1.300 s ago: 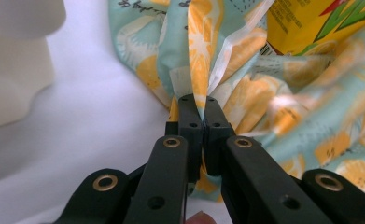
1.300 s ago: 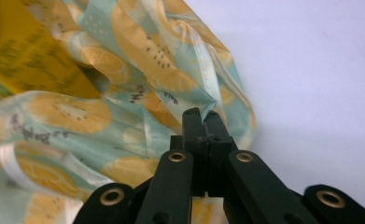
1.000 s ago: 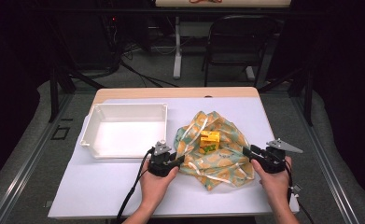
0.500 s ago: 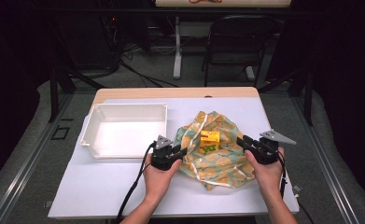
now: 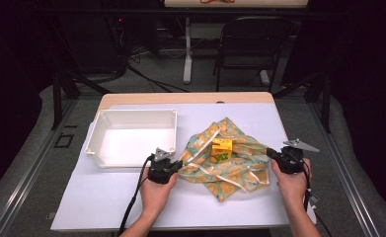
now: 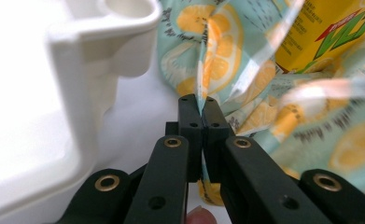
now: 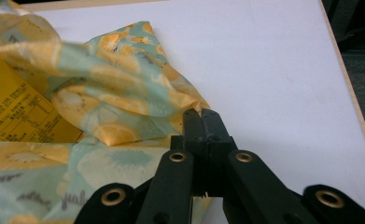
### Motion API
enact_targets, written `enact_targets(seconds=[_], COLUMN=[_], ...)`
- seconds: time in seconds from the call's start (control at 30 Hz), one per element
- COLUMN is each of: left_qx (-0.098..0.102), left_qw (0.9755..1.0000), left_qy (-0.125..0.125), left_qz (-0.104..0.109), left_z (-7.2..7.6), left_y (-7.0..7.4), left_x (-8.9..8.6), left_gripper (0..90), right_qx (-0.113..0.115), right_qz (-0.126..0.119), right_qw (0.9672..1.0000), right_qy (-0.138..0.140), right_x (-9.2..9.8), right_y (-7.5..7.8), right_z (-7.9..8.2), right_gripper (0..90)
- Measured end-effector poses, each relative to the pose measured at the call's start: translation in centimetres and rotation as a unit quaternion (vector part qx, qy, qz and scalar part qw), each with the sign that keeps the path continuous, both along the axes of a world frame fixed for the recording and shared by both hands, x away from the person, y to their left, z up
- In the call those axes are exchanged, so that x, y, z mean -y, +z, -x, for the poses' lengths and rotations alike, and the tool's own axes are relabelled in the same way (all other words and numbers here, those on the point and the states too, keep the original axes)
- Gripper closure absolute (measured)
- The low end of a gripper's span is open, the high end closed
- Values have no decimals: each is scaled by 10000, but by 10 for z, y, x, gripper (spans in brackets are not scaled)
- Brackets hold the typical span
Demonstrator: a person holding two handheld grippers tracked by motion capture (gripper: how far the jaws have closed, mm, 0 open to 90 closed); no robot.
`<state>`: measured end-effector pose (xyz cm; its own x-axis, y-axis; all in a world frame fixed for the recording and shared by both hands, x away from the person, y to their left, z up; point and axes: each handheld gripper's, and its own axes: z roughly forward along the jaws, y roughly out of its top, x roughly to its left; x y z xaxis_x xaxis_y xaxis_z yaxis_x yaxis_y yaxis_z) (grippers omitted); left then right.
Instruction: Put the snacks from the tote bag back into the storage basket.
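The work in hand looks like spreading or drawing up a lemon-print cloth (image 5: 227,165) that lies crumpled on the white tabletop (image 5: 131,202), just right of a white tray (image 5: 131,136). A yellow box (image 5: 221,147) sits on the middle of the cloth. The left hand-held gripper (image 5: 173,165) has its jaws pressed together on the cloth's left edge; in the left gripper view a fold of the fabric (image 6: 208,70) rises from between the tips, close to the tray's corner (image 6: 124,28). The right hand-held gripper (image 5: 272,153) is at the cloth's right edge with its jaws pressed together on the fabric there, the hem (image 7: 185,109) running in between the tips. With both edges pinched, the step seems to be the two-sided grasp itself. The next move probably calls for both hands acting evenly, so the box stays centred and neither edge slips out.
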<state>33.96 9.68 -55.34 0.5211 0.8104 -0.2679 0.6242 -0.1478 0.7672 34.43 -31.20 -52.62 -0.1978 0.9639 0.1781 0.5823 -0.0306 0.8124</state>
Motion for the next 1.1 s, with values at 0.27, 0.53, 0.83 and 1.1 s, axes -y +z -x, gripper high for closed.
enact_targets(seconds=[0.27, 0.53, 0.83, 1.1], left_qx=[343, 746, 688, 496], left_qw=[9977, 9946, 9948, 9966], left_qy=[-368, -575, -602, -560], left_qz=[457, 436, 444, 360], left_z=[13, 28, 22, 14], left_y=[19, 36, 29, 19], left_x=[-1, -7, -5, -5], left_gripper=[619, 654, 798, 855], right_qx=[552, 1293, 1089, 839], right_qz=[-501, -386, -310, -78], right_qw=[9965, 9876, 9795, 9729], right_qy=[370, 806, 1666, 2152], right_x=[1, -16, -62, -95], right_y=[13, 48, 42, 24], right_z=[12, 33, 22, 2], right_gripper=[535, 479, 420, 321])
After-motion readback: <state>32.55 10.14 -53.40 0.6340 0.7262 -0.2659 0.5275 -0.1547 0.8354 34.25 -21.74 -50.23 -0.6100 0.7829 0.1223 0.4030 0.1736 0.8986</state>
